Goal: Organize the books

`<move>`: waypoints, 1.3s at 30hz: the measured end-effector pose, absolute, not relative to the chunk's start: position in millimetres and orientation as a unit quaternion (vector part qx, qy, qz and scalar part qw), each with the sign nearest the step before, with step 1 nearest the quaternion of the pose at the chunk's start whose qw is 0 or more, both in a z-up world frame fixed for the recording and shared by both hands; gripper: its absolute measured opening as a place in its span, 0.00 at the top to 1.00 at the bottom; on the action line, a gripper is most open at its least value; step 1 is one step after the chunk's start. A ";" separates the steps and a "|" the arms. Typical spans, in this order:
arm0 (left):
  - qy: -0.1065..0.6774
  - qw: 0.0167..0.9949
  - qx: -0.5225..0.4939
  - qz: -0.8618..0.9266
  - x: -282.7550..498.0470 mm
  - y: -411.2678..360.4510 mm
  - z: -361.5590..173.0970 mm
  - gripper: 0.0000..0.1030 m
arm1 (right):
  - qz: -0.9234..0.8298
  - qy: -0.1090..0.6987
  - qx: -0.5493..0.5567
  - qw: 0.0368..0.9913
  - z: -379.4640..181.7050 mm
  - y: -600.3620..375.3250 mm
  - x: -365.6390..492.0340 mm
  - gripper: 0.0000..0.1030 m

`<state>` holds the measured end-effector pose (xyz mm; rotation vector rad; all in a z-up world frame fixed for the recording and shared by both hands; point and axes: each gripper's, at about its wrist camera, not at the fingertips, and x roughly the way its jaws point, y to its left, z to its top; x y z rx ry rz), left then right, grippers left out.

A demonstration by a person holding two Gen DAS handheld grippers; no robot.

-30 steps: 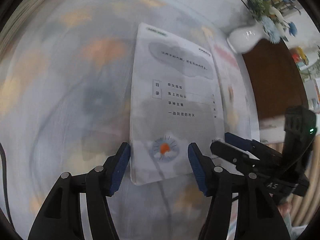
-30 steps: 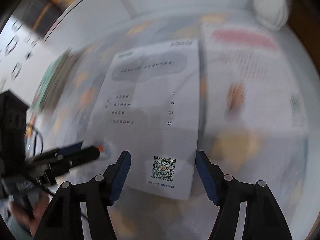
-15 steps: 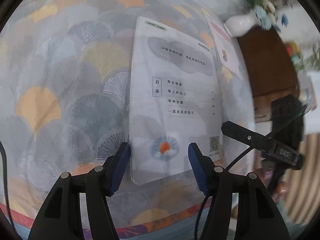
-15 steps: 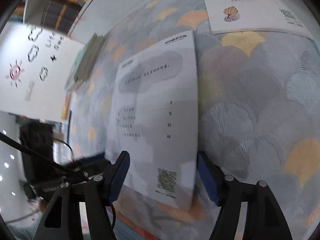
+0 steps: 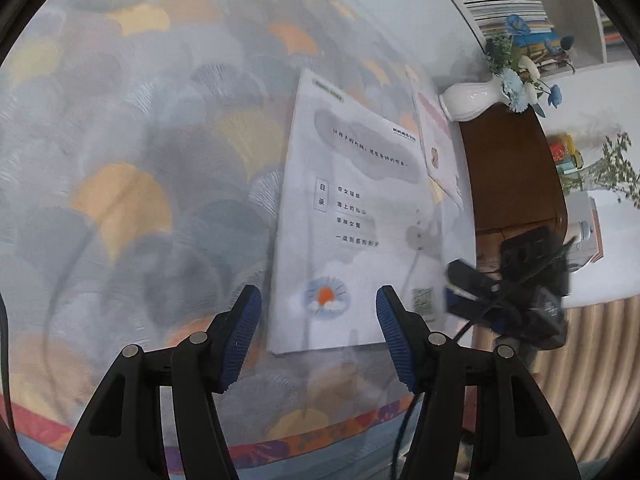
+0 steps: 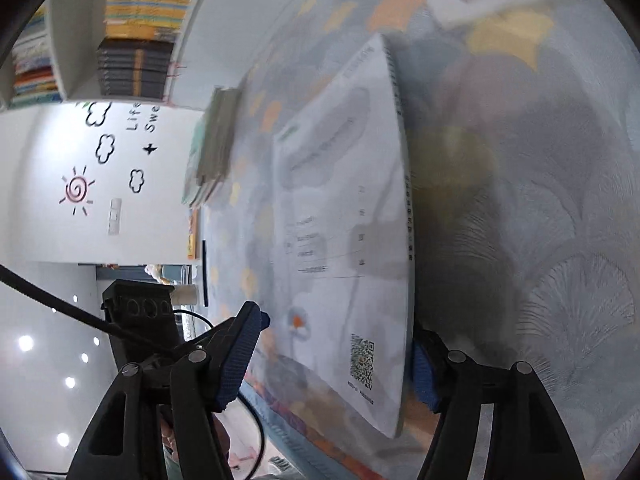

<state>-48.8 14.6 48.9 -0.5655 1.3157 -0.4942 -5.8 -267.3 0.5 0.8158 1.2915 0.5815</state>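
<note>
Step in hand, by my read: getting a grip on the white book (image 5: 360,216) to move it; not lifted clear yet. It lies cover up on the cloth (image 5: 140,160) over the surface, centre-right in the left view, near edge toward both cameras.

Left gripper (image 5: 318,320) sits at the book's near left corner, lower centre of frame, fingers spread w/ clear gaps either side, pinching nothing. Right gripper (image 6: 336,332) works the near right corner: fingers spread across it, the right-hand one part hidden behind the book's edge, the left-hand one off the cover. Its jaws have just been closing a bit w/ the book between them, but no pad visibly presses, so no grip yet.

Next move prob. calls for closing on the edge, then carrying the book to the stack of books (image 6: 214,144) at centre-left of the right view. That's a guess; a second thin book (image 5: 438,148) lies just beyond, upper right in the left view.

Materials etc.: book is thin, flat, rectangular, soft matte paper cover w/ printed text, a small orange-and-blue picture and a QR code; likely floppy when held by one corner. Cloth is woven-looking, fan pattern in grey, blue, yellow, orange. Finger pads are blue, ribbed. White glossy vase (image 5: 472,98) w/ blue flowers stands past the books.
</note>
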 end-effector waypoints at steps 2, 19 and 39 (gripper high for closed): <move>0.585 0.733 -0.264 -0.226 -49.2 19.4 55.1 0.45 | 0.267 0.567 0.331 0.706 16.6 -255.1 -1.0 0.35; 0.468 0.822 -0.322 -0.032 -102.4 217.3 133.7 0.45 | 0.403 0.471 0.024 0.784 149.0 -38.0 11.1 0.35; 0.441 0.857 -0.237 -0.123 0.9 269.2 192.4 0.23 | 0.226 0.597 0.155 0.754 55.6 -85.5 52.4 0.35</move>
